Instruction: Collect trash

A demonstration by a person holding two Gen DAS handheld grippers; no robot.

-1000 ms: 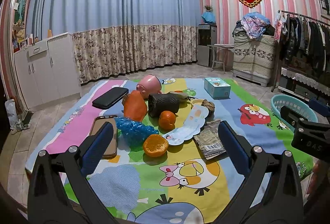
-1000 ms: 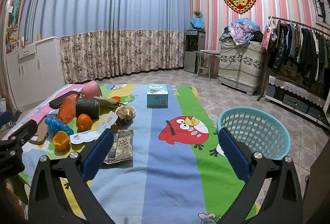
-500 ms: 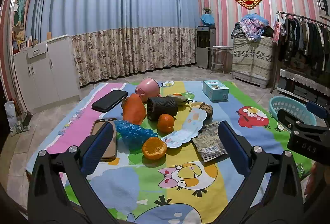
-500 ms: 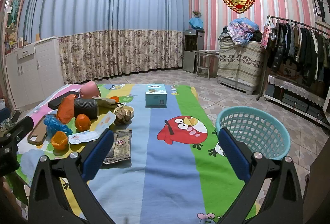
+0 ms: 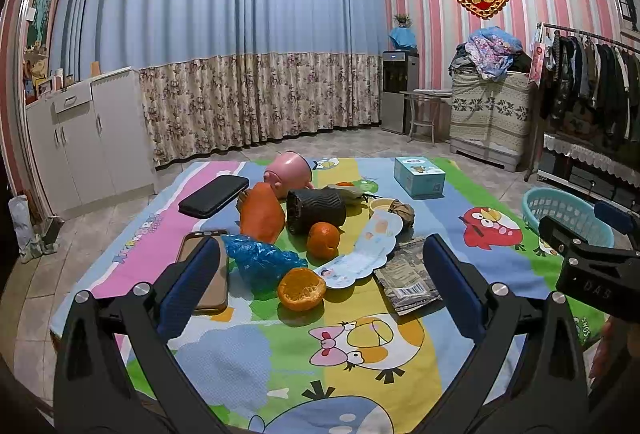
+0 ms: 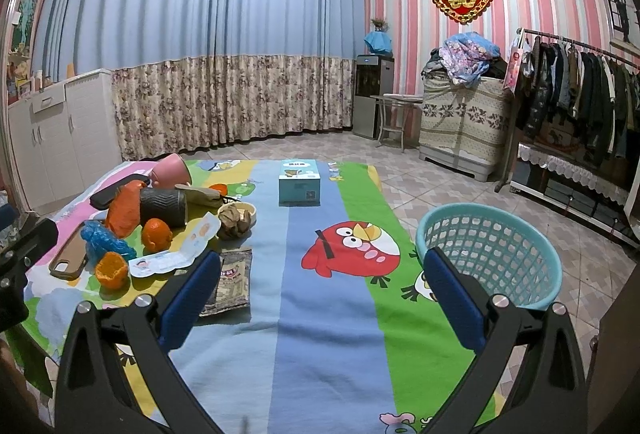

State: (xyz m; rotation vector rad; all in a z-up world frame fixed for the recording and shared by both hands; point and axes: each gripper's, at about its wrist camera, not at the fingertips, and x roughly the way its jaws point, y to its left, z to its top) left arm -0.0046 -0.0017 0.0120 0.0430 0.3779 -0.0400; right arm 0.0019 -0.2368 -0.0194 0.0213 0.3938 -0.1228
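— 2 kinds of thing are lying mixed on the mat, and that is what we are worrying about. The trash is sitting in 1 cluster at the mat's left-centre: the orange peel cup, the blue plastic bag, the flat printed wrapper, the paper strip and a crumpled brown wad.

— And we are holding nothing?

— Nothing. Our left gripper is hanging above the near edge with its jaws spread wide and empty; our right gripper is standing just as wide, also empty, pointing at bare mat between the cluster and the teal basket.

— So what are we risking?

— Grabbing the wrong item. The brown phone is touching the blue bag, and a whole orange is sitting just beside the peel, so a sloppy close could be catching either. The wrapper and strip are lying flat; our pads may be sliding over them and only pushing them.

— And the basket?

— It is sitting off the mat's right edge, well apart from the cluster, so light pieces may be slipping out during the carry. We are also judging that the 2 grippers could be colliding if both reach into the cluster at once.
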